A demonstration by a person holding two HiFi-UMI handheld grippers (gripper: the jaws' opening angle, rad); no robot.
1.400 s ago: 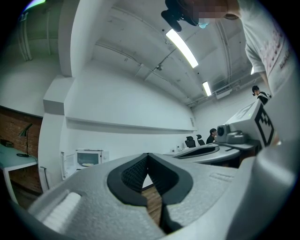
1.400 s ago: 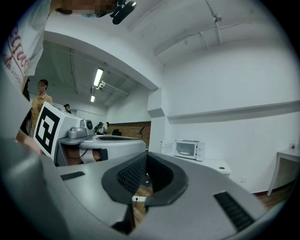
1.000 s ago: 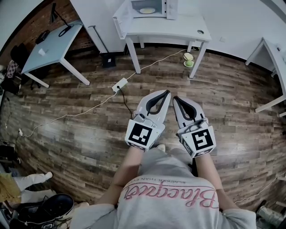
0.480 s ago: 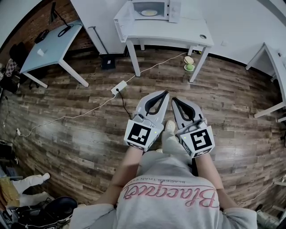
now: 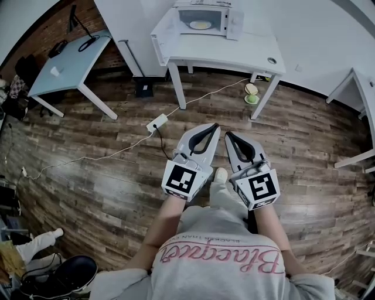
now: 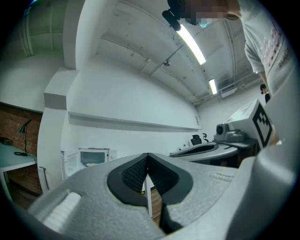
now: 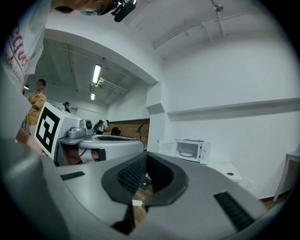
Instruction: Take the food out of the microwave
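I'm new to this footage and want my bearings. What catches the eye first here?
The left gripper and right gripper, both shut and empty, are held out side by side over the wood floor. Beyond them, a microwave with food inside sits on a white table.

Grey left tool (image 5: 216, 125), pink-lettered shirt (image 5: 218, 261)
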